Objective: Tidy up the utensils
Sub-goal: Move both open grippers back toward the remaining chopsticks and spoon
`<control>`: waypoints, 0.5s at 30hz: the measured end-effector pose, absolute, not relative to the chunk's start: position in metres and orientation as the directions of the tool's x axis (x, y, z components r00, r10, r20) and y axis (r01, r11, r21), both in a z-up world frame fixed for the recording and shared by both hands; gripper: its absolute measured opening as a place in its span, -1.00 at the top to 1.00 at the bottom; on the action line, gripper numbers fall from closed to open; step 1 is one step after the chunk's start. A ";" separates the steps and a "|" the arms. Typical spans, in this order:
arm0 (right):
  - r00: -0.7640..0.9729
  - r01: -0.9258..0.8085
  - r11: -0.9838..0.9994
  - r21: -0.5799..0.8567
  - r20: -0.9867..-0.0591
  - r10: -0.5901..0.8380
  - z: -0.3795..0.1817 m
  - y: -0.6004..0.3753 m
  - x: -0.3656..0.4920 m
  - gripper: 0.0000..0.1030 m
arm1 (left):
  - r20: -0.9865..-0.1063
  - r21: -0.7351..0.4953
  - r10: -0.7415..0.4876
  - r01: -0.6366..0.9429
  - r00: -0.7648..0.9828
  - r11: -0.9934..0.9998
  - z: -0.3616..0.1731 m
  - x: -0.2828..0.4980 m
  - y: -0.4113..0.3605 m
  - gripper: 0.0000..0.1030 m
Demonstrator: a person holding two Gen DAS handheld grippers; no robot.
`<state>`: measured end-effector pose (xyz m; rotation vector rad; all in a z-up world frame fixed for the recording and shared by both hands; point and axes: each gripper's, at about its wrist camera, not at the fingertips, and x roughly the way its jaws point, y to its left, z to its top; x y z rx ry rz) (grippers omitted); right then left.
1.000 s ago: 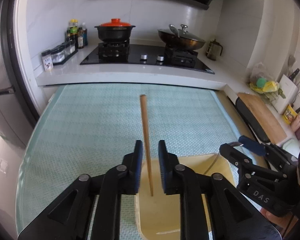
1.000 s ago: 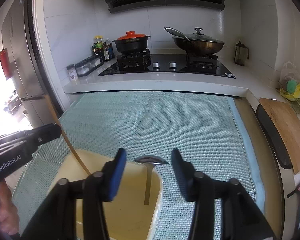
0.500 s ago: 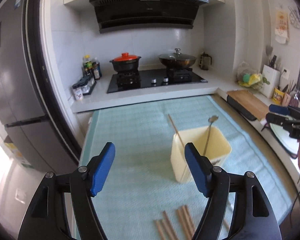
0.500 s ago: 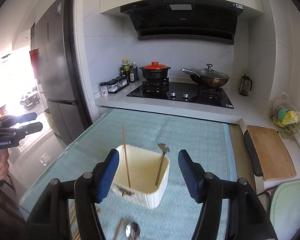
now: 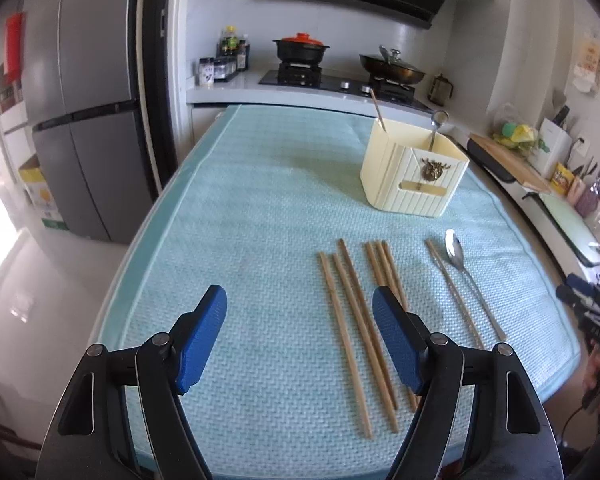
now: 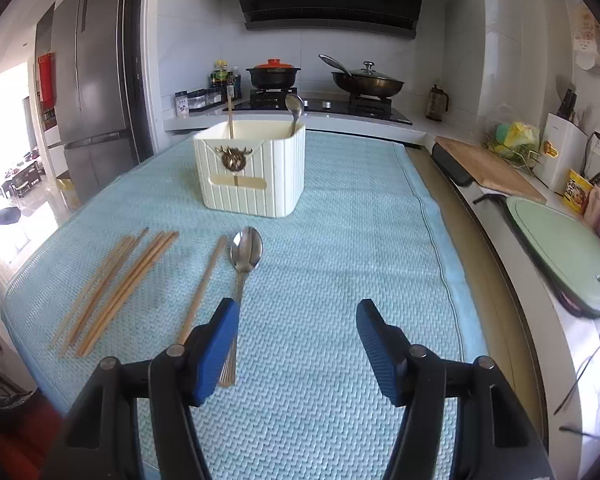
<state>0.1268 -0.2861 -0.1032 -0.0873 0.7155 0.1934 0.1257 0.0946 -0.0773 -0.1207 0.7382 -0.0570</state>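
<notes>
A cream utensil holder [image 5: 414, 174] [image 6: 252, 168] stands on the teal mat [image 5: 260, 220] [image 6: 340, 240], with one chopstick [image 5: 378, 115] [image 6: 230, 116] and one spoon [image 5: 436, 128] [image 6: 294, 114] standing in it. Several wooden chopsticks [image 5: 356, 312] [image 6: 116, 284] lie flat on the mat nearer me. A single chopstick [image 5: 452, 288] [image 6: 204, 284] and a metal spoon [image 5: 466, 276] [image 6: 245, 264] lie beside them. My left gripper [image 5: 300, 340] is open and empty, just left of the chopsticks. My right gripper [image 6: 298, 344] is open and empty, right of the lying spoon's handle.
A fridge [image 5: 80, 112] stands at the left. A stove with an orange-lidded pot [image 6: 274, 74] and a lidded wok [image 6: 366, 84] is behind the mat. A wooden cutting board [image 6: 488, 170] and a green board [image 6: 568, 252] lie on the right counter.
My left gripper let go of a chopstick into the holder and opened. Both grippers pulled back and down toward the near edge of the mat, so the lying utensils are now in view.
</notes>
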 end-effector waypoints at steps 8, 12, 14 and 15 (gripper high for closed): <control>0.719 -0.205 0.979 -0.002 -0.679 0.150 -0.121 -0.277 0.115 -0.22 | -0.675 -0.118 -0.082 0.003 0.733 0.993 -0.093 0.129 0.083 -0.50; 0.720 -0.217 0.976 0.000 -0.676 0.160 -0.121 -0.270 0.118 -0.22 | -0.684 -0.128 -0.083 -0.008 0.725 0.992 -0.098 0.131 0.088 -0.50; 0.714 -0.220 0.975 0.009 -0.680 0.167 -0.124 -0.267 0.120 -0.22 | -0.692 -0.122 -0.071 -0.020 0.718 0.992 -0.102 0.132 0.089 -0.50; 0.711 -0.222 0.975 0.012 -0.683 0.171 -0.125 -0.266 0.121 -0.22 | -0.696 -0.121 -0.067 -0.024 0.715 0.992 -0.105 0.132 0.090 -0.50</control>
